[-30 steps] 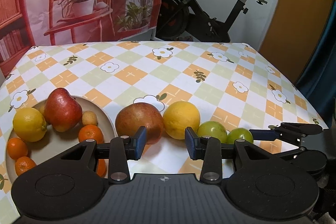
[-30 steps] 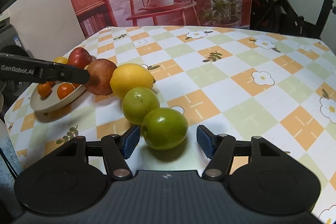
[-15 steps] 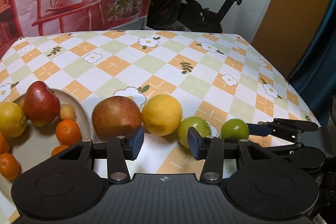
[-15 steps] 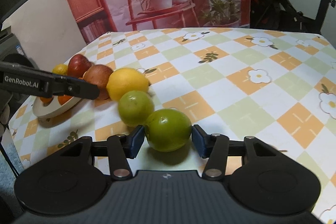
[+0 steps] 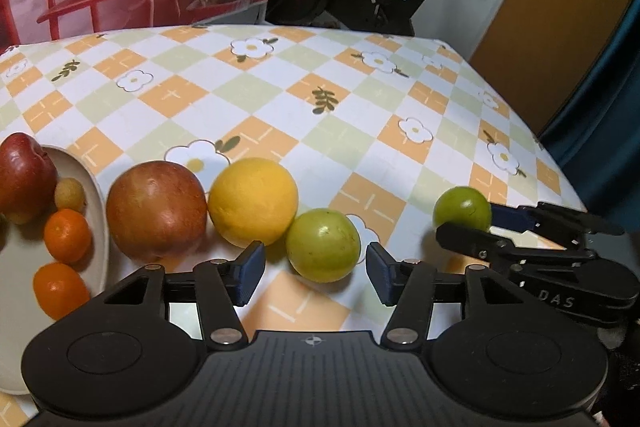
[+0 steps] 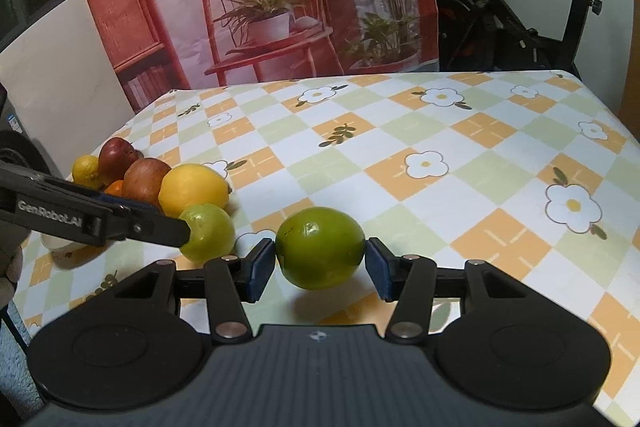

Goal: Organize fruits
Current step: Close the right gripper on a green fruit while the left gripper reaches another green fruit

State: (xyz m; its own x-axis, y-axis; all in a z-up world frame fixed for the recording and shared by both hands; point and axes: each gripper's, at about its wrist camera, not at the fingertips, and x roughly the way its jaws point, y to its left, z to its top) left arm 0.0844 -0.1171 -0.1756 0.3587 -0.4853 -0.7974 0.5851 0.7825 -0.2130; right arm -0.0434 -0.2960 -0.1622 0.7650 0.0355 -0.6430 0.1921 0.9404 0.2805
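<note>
green, and clamped on both sides: the darker lime point(image 6: 320, 247) now sits between the blue pads point(image 6: 260, 269) of my right gripper point(image 6: 318, 269), which touch its left and right flanks. a second ago those jaws stood wide of it and it lay on the cloth against its neighbour; now it is pulled clear of the row, with a shadow under it that suggests it is lifted off the checked tablecloth point(image 6: 440, 155).

my left gripper point(image 5: 316, 277) has shifted along the row. a second ago it faced the big red fruit point(image 5: 156, 211) and the orange point(image 5: 254, 201); now it is centred on the paler lime point(image 5: 322, 245). its jaws are opening, the lime lies between them at the tips, and neither pad point(image 5: 250, 273) presses on it, so nothing is held on this side.

the row on the cloth has therefore shrunk to three: red fruit, orange, pale lime, touching in a line. the plate point(image 5: 98, 227) at the left carries a red apple point(image 5: 24, 183), small mandarins point(image 5: 68, 235) and a little tan fruit point(image 5: 70, 193).

reading for the task: one lime is secured and ready to be carried to its place; the second is lined up for a grasp that is not yet made. whether the limes belong on the plate i cannot tell.
</note>
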